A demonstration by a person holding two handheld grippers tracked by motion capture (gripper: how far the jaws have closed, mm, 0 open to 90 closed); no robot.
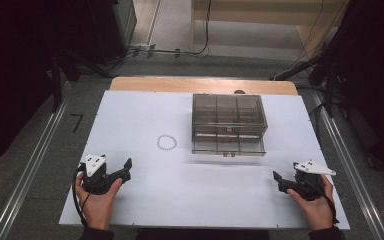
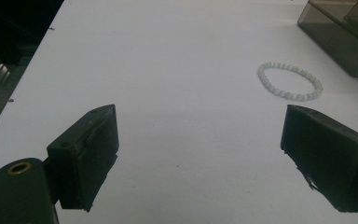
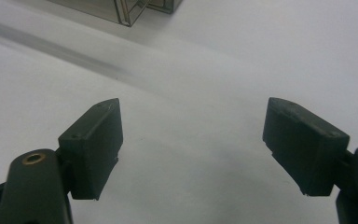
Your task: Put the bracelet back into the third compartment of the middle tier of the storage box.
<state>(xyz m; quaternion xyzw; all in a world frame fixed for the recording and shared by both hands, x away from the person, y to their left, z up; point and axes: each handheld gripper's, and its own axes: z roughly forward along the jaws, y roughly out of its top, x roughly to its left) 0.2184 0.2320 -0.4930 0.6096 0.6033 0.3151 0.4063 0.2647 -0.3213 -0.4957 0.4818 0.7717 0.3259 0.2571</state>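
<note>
Bead bracelet resolved at 1 o'clock in left gripper view; left gripper and right gripper jaws wide apart, nothing held

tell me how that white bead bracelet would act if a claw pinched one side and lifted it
The bracelet is a loop of small separate beads, so it would probably sag limp rather than hold its ring shape. It looks light for its size. The round, glossy beads might slip between the flat fingers and slide on the smooth white table.
</note>
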